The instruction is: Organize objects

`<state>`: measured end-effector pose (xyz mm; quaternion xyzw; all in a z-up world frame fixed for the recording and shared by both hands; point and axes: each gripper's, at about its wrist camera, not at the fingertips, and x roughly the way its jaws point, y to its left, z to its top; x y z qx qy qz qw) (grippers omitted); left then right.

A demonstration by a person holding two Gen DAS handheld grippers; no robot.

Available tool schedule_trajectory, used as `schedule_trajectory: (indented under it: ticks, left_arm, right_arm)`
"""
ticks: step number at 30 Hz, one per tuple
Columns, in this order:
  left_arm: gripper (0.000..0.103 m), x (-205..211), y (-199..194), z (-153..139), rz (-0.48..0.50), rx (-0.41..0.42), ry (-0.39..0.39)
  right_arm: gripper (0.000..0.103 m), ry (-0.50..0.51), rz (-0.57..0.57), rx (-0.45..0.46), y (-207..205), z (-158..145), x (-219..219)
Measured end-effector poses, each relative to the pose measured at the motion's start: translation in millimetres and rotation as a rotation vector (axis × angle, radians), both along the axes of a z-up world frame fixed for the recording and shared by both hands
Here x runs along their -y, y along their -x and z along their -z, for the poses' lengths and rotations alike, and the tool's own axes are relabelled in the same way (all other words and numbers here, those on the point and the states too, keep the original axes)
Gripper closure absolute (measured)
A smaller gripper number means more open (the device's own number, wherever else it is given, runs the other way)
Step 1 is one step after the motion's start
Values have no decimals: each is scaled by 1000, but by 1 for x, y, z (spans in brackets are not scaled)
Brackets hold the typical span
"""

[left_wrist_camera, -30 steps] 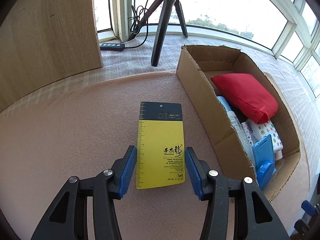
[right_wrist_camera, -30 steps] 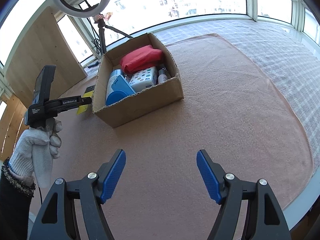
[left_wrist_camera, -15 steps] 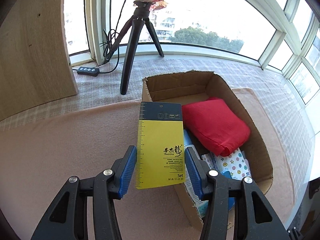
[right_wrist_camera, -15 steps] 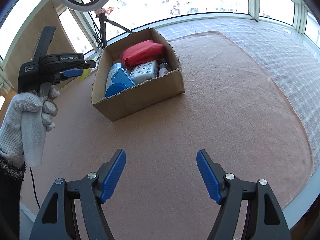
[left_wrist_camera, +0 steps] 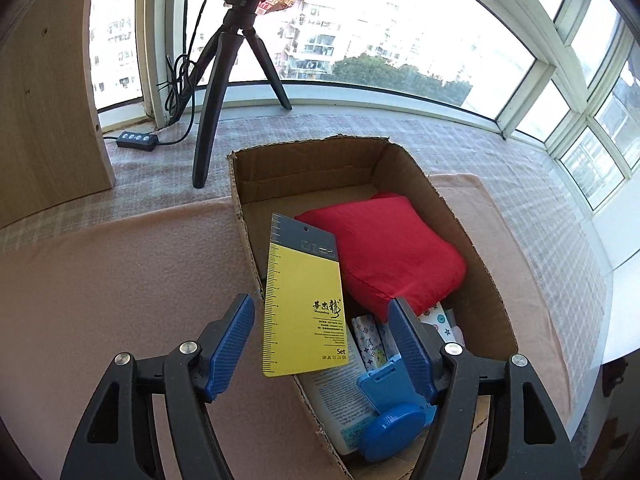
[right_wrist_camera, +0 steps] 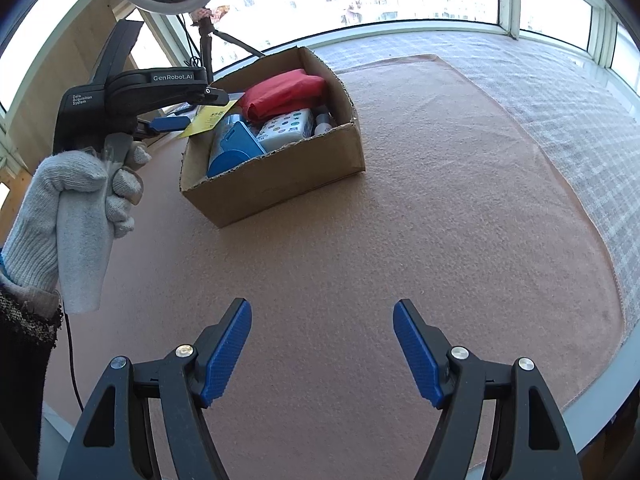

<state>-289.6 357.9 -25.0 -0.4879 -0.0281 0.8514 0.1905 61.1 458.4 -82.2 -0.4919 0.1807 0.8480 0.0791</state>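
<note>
Two claws, both spread wide, neither pressing on anything. Left gripper (left_wrist_camera: 320,304) just now opening its jaws further, with the yellow ruler-edged card pack (left_wrist_camera: 304,308) loose between the pads, touching neither, and a wider gap on the 3 o'clock side. Pack tilted, long axis running from 6 o'clock up toward 11, lower end over the near-left wall of the cardboard box (left_wrist_camera: 404,168), upper part already above the inside. From this claw, box interior at 1 to 4 o'clock: red cushion (left_wrist_camera: 392,256) at 1, patterned packets and a blue plastic holder (left_wrist_camera: 394,420) low at 4 to 5. Judged as the release step of dropping the pack into the box. Cannot tell whether bound for the inside or for the rim, given that straddle. Right gripper (right_wrist_camera: 322,308) idle over the bare pink mat (right_wrist_camera: 400,240), box well apart at 11 o'clock, so left hand by far the nearer. Likely need: a nudge toward 3 o'clock if hung on the wall.
</note>
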Motion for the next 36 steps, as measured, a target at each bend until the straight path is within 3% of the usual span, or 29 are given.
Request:
schedule_trajectory:
  ticks: [14,29,36]
  left_arm:
    - [30,34,-22,-14,2,-23,15]
    - [30,151,-67,-13,-111,-18,101]
    - [27,207,-99,-15,-165,-14,106]
  right_arm:
    - [33,3,-16,0,5,-4,12]
    - [33,-15,-96,4,29,-14,72]
    - [33,-41,-167,12,44,-18,114]
